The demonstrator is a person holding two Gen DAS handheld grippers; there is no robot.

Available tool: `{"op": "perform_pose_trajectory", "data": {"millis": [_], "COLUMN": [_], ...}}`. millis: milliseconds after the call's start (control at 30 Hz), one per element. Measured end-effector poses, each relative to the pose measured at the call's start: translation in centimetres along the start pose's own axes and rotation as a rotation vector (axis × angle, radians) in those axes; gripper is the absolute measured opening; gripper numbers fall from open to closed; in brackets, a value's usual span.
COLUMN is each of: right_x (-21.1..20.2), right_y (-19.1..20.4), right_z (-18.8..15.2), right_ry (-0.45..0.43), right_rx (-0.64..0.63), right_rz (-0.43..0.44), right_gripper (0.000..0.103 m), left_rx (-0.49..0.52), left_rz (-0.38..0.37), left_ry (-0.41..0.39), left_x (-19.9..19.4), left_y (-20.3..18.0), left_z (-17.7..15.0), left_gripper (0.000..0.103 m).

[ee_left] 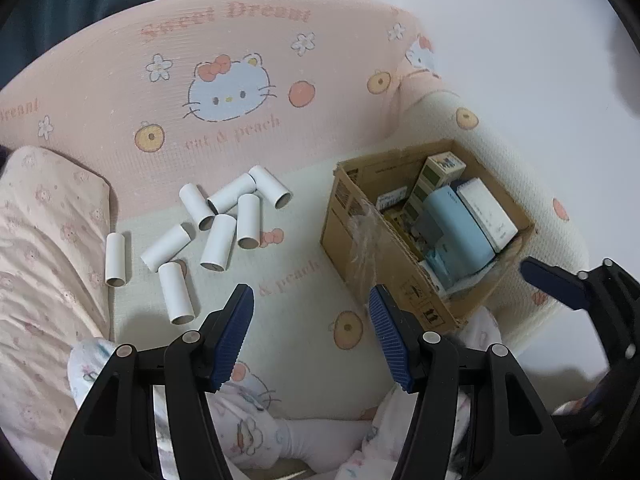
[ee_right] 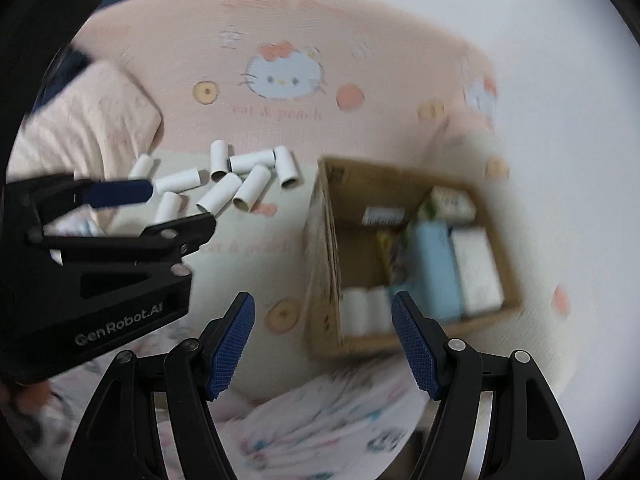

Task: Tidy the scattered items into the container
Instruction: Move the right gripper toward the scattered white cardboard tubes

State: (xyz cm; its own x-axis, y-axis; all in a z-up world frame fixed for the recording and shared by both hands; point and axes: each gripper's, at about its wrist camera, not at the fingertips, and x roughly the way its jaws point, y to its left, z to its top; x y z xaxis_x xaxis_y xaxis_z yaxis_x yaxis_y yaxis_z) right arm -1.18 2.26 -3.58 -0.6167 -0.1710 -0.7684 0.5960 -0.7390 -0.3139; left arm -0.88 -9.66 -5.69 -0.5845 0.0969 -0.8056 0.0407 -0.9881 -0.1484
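Note:
Several white cardboard tubes [ee_left: 218, 242] lie scattered on the bed sheet, left of an open cardboard box [ee_left: 360, 248]. The box holds small cartons and packets, and in the right wrist view [ee_right: 324, 264] two white tubes [ee_right: 366, 312] lie in its near corner. My left gripper [ee_left: 311, 300] is open and empty above the sheet, between the tubes and the box. My right gripper [ee_right: 323, 306] is open and empty, close to the box's near wall. The left gripper also shows in the right wrist view [ee_right: 176, 200] over the tubes.
A pink Hello Kitty quilt [ee_left: 228, 92] rises behind the tubes. A pink pillow [ee_left: 44, 240] lies at the left. The person's legs in patterned pyjamas [ee_left: 248, 428] are under the grippers. A white wall is at the right.

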Motion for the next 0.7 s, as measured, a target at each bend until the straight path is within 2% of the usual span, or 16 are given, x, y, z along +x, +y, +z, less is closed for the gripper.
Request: {"op": "perform_pose_trajectory", "data": {"millis": [100,200,267,367,433,600,700], "right_x": [0.0,0.4,0.9,1.7,2.0,4.1,5.7], "right_y": [3.3,4.7,5.5,6.7,7.7,9.3,9.3], "right_z": [0.1,0.5,1.1,1.9,2.3,3.4,4.3], "right_ry": [-0.072,-0.098,-0.098,-0.113,-0.131,-0.136,-0.129], "right_rx": [-0.123,-0.14,-0.149,-0.177,-0.198,-0.21,-0.184], "right_rz": [-0.004,0.049,0.081,0.071,0.073,0.125,0.181], "right_gripper": [0.069,0.069,0.069,0.069,0.069,0.069,0.069], "left_rx": [-0.022,-0.12,-0.194,-0.305,-0.356,-0.447,-0.458], "left_rz": [0.029,0.09,0.078,0.049,0.058,0.086,0.089], "left_ry": [-0.042,-0.112,-0.124,-0.129,-0.138,-0.154,-0.158], "left_x": [-0.2,-0.8,-1.0,-1.0,-0.8,0.5,1.5], "left_y": [1.3,3.6,5.8,9.3,11.2,15.1,16.8], "left_z": [-0.4,-1.1,-1.4,-2.1,-2.6,-4.7,-5.8], "left_gripper": [0.064,0.064,0.064,0.064,0.064,0.063,0.054]}}
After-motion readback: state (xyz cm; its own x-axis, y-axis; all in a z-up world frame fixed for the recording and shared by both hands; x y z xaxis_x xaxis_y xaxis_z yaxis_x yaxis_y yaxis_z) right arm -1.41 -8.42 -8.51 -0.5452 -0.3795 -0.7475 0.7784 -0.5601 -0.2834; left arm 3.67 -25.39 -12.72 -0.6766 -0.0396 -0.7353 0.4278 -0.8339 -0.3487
